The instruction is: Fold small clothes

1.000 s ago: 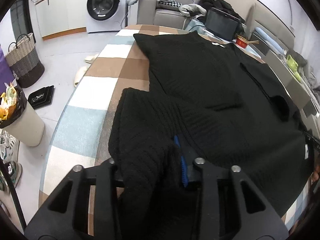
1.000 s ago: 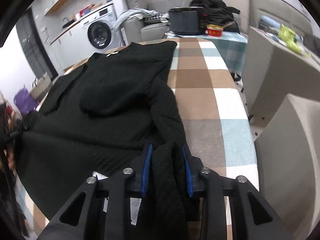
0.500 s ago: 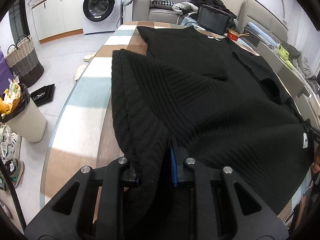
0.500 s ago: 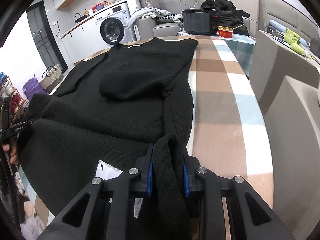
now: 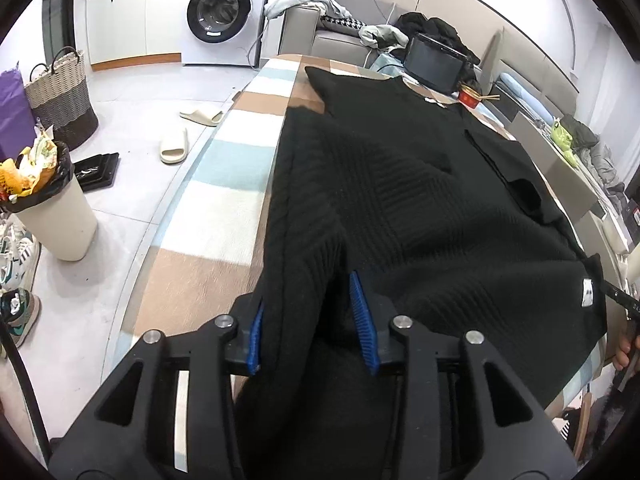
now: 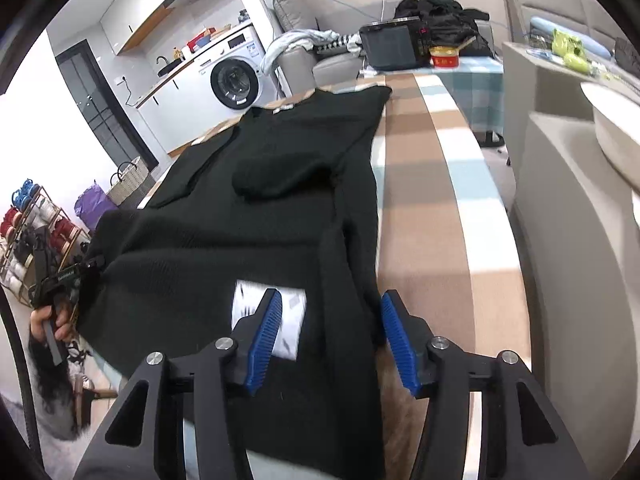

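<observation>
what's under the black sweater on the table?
Under the black sweater lies a checked tablecloth, showing along both sides. Whatever sits beneath the sweater's middle is covered. A white label lies on top, not under.

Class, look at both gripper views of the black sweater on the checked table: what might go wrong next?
1. The right gripper stands open, so its sweater edge may slump and spoil the fold.
2. The left gripper looks part open around bunched hem, which may slip off the table edge.
</observation>
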A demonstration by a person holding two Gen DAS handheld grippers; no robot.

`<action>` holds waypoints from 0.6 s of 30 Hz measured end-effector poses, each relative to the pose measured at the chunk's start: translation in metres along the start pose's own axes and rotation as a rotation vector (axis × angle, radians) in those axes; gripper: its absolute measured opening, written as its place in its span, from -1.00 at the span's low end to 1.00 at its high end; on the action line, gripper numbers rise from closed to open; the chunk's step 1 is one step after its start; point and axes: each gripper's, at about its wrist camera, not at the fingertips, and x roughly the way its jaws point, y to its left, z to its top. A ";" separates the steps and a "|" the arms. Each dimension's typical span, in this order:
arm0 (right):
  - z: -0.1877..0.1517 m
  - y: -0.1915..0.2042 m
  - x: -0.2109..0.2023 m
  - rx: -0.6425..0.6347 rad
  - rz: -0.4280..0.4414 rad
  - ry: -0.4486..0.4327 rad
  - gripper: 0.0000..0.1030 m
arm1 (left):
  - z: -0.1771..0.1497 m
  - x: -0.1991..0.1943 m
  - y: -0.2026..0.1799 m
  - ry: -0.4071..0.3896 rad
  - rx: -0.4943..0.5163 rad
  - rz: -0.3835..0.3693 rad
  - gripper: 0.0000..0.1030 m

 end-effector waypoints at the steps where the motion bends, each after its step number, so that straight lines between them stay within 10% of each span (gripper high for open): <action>1: -0.004 -0.002 -0.001 0.006 0.009 0.008 0.03 | -0.003 -0.002 0.001 0.000 0.003 0.007 -0.25; 7: -0.022 -0.009 -0.005 0.032 0.087 0.059 0.03 | -0.026 -0.023 0.008 -0.009 0.019 0.014 0.26; 18: -0.030 -0.001 -0.002 0.019 0.099 0.077 0.03 | -0.066 -0.043 0.029 0.052 0.036 0.058 0.30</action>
